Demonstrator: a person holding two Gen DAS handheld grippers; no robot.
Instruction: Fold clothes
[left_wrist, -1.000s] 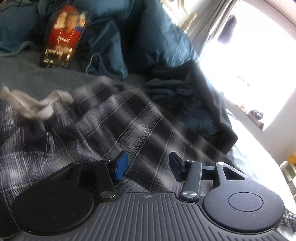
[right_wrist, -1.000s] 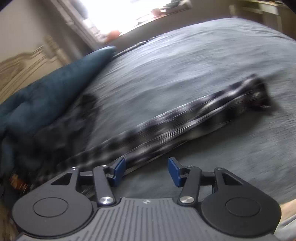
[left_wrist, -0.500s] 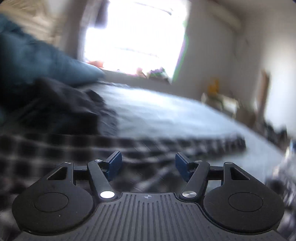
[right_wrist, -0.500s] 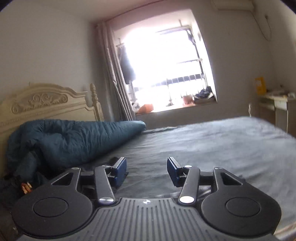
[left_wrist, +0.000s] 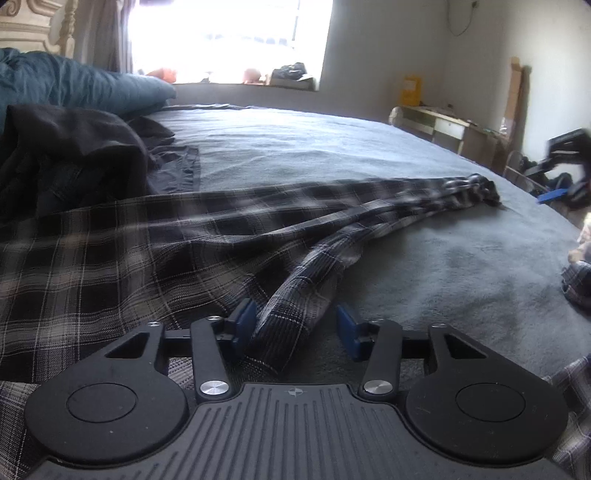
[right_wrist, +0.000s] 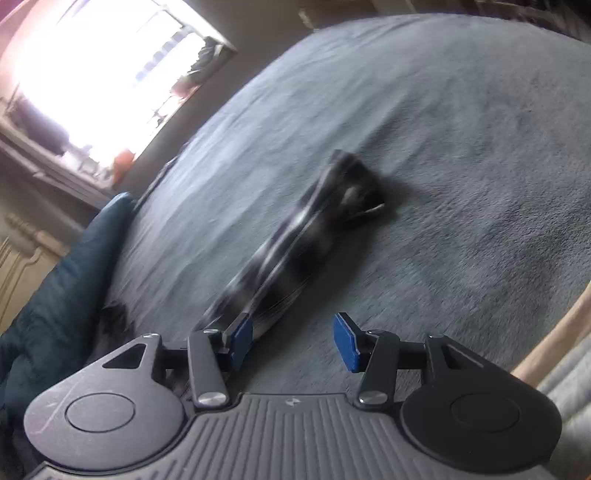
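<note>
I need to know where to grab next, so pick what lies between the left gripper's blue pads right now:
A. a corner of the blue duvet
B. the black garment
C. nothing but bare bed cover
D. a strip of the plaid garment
D: in the left wrist view a narrow strip of the plaid garment runs up between the open pads of the left gripper.

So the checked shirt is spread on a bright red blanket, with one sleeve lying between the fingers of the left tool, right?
Not quite: the blanket is grey, not red, as the left wrist view shows. The rest holds: the checked shirt is spread on it, and one sleeve lies between the open jaws of the left tool, which have just been closing.
</note>
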